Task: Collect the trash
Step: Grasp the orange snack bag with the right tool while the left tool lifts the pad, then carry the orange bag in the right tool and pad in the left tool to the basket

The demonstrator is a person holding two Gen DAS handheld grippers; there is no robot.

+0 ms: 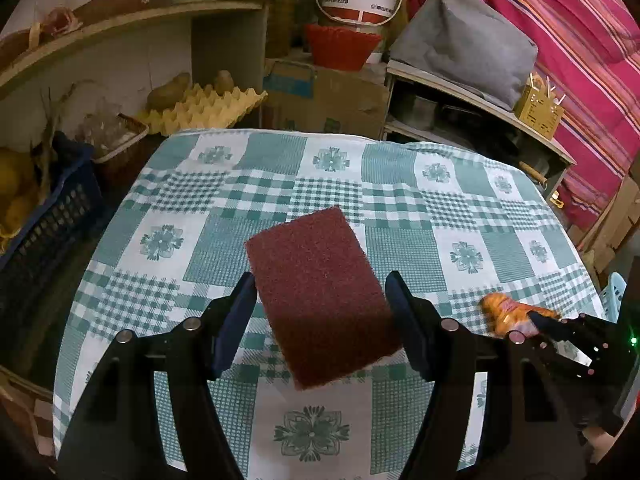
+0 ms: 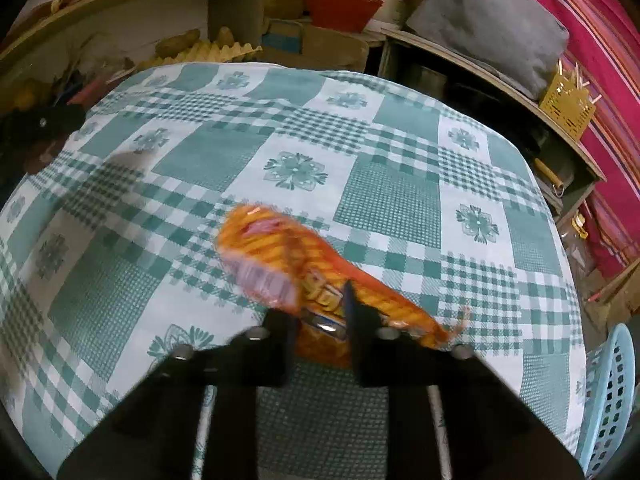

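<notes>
Wrapper [image 2: 304, 280] pinched in right claw [image 2: 320, 320]; left claw [image 1: 320, 312] clamps scouring pad [image 1: 320, 296] above tablecloth [image 1: 400, 208].

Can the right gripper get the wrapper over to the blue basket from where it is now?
Probably yes. The right gripper is shut on the orange wrapper, and the blue basket stands just off the table's near right edge. Nothing lies on the cloth between them, so the way looks free.
</notes>
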